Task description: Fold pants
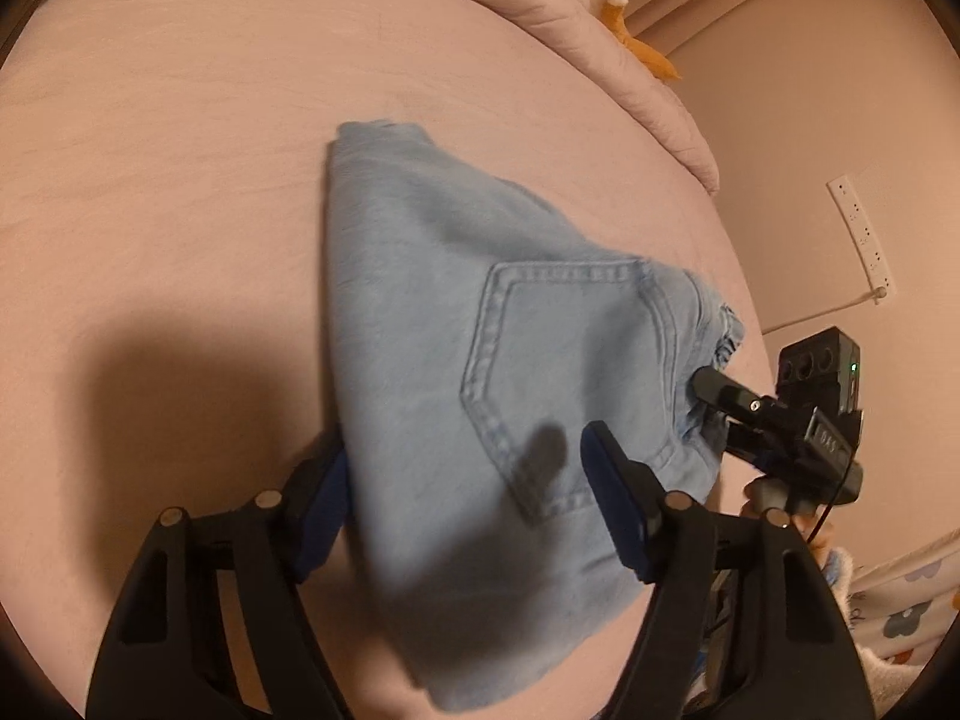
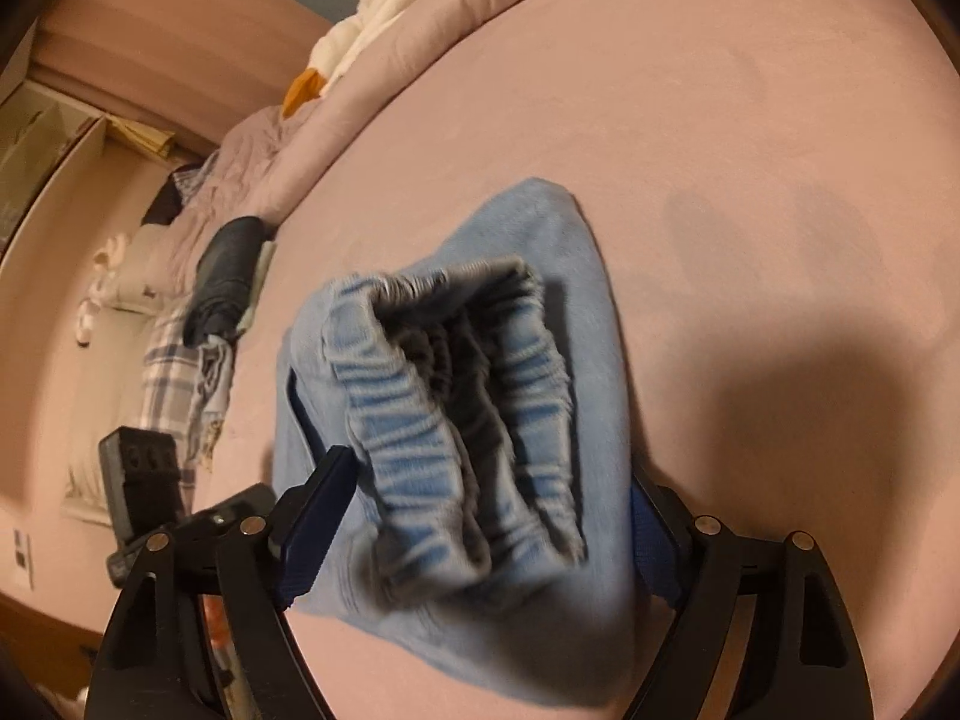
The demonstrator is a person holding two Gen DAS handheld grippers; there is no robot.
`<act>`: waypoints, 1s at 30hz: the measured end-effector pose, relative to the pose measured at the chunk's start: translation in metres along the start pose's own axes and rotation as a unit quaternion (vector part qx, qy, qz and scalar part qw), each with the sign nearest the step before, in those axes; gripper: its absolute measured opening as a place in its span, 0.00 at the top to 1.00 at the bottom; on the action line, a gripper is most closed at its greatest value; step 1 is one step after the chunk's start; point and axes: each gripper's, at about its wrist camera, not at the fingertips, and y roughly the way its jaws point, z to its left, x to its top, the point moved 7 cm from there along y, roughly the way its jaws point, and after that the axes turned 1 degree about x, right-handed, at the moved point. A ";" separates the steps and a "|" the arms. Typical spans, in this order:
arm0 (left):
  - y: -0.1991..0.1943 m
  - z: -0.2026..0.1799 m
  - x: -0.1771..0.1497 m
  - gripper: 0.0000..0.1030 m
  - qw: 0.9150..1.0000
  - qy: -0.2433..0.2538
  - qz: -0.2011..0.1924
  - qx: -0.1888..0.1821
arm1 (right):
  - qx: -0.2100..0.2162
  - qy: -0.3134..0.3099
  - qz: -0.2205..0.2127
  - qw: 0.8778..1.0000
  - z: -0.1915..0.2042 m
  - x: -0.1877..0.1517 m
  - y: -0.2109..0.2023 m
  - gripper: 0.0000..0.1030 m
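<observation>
A: Left gripper (image 1: 465, 474)?
B: Jaws spread — the folded pants (image 1: 480, 372) lie between its 2 fingers on the pink bed (image 1: 180, 180), unpinched.
A: Right gripper (image 2: 492, 480)?
B: Spread too — straddling the elastic waistband (image 2: 456, 420) at the near right end.

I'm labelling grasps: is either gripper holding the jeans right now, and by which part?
Nothing looks held. The left gripper and right gripper both stand open, straddling the jeans on the bed; the right one is at the elastic waistband.
</observation>
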 end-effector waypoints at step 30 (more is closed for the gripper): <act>-0.068 0.013 0.035 0.72 0.991 0.053 -0.090 0.086 | -0.062 -0.202 -0.110 0.971 0.119 0.019 -0.013 0.54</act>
